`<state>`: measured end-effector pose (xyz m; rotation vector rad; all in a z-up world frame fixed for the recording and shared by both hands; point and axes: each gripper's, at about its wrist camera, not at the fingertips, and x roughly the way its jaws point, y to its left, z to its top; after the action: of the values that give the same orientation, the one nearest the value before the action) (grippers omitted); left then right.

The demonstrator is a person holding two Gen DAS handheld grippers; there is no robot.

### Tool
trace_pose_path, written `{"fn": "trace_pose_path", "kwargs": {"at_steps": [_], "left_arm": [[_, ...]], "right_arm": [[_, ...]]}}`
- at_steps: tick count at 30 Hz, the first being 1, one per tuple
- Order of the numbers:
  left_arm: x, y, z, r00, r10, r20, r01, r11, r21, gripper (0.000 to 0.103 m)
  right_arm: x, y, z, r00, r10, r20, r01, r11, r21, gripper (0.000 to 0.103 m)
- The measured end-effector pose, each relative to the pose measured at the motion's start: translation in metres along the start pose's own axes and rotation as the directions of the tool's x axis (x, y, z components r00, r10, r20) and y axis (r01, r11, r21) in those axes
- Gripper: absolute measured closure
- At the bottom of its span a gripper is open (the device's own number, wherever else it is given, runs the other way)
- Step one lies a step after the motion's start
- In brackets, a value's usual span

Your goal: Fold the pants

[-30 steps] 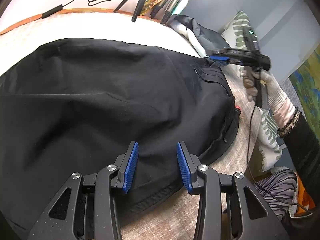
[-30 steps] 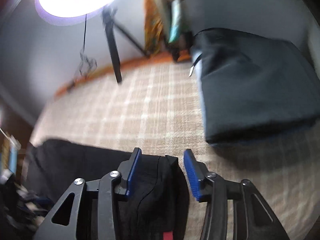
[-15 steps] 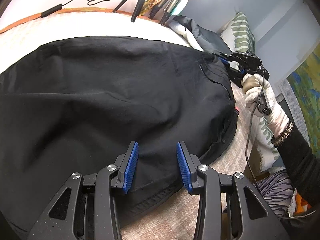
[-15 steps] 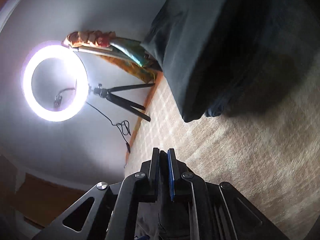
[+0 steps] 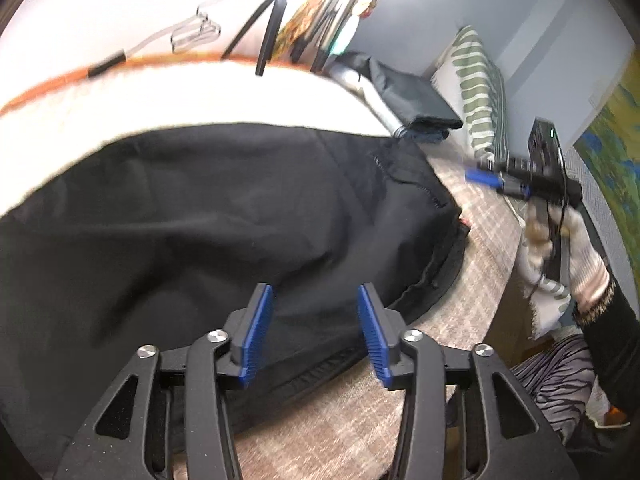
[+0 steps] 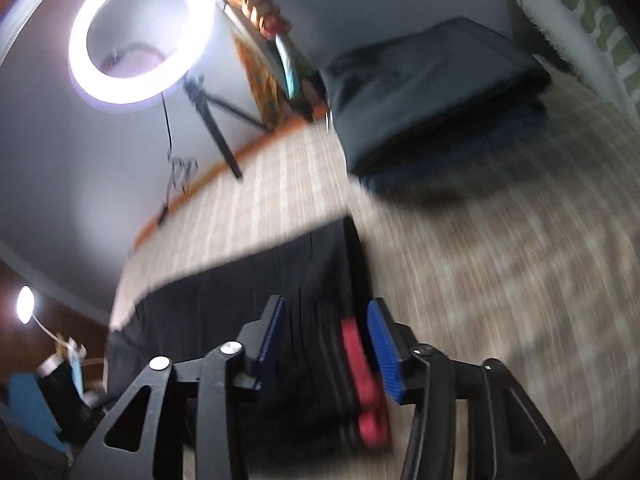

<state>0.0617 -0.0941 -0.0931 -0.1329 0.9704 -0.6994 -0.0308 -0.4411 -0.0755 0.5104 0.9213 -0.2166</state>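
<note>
So the black pants (image 5: 192, 216) are spread across the bed (image 5: 480, 240), taking up the whole left and middle of my left view. My left claw (image 5: 316, 332) hangs right over their near edge, close to the hem, with the cloth below the pads and not pinched. Its jaws are opening and nothing sits between them except the fabric underneath.

Further right, the waistband end of the pants lies flat, a red tag (image 5: 464, 222) poking out at the edge. My right claw (image 5: 486, 178) is off past that corner, over bare bed, well clear of the cloth from this angle.

From the right view it's blurry, but my right claw (image 6: 326, 336) has its jaws opening too, pads apart, with the pants (image 6: 240, 292) and that red tag (image 6: 362, 364) below the gap, not gripped. A folded dark pile (image 6: 432, 92) sits farther back, near the pillow (image 6: 580, 20).
</note>
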Motion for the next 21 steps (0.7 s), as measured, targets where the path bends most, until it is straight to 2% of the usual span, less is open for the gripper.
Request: {"fn": "trace_pose_path", "kwargs": {"at_steps": [3, 6, 10, 13, 15, 16, 21], "left_arm": [[-0.013, 0.005, 0.000, 1.000, 0.000, 0.029, 0.000, 1.000, -0.010, 0.057], [-0.018, 0.012, -0.003, 1.000, 0.009, 0.027, -0.009, 1.000, -0.016, 0.057], [-0.014, 0.018, -0.013, 1.000, 0.019, -0.006, -0.020, 1.000, -0.024, 0.057], [-0.007, 0.020, -0.016, 1.000, -0.002, -0.029, 0.001, 0.999, -0.048, 0.057], [-0.002, 0.021, -0.018, 0.999, -0.011, -0.045, 0.008, 0.998, -0.059, 0.057], [-0.001, 0.021, -0.020, 0.999, -0.003, -0.052, 0.000, 0.998, -0.060, 0.057], [0.005, 0.019, -0.024, 0.997, 0.029, -0.078, -0.031, 0.999, -0.032, 0.057]], "right_arm": [[-0.002, -0.001, -0.025, 0.999, -0.037, -0.025, 0.037, 0.999, -0.004, 0.052], [0.000, -0.009, -0.037, 0.997, -0.055, -0.055, 0.057, 0.998, 0.023, 0.051], [0.008, -0.024, -0.042, 0.995, -0.085, -0.049, 0.089, 0.991, 0.103, 0.038], [0.020, -0.029, -0.044, 0.996, -0.078, -0.046, 0.083, 0.988, 0.132, 0.036], [0.023, -0.026, -0.043, 0.998, -0.057, -0.014, 0.058, 0.990, 0.125, 0.047], [0.022, -0.024, -0.043, 0.999, -0.051, -0.008, 0.052, 0.992, 0.112, 0.062], [0.016, 0.000, -0.049, 0.987, -0.156, 0.038, 0.157, 0.987, -0.038, 0.080]]}}
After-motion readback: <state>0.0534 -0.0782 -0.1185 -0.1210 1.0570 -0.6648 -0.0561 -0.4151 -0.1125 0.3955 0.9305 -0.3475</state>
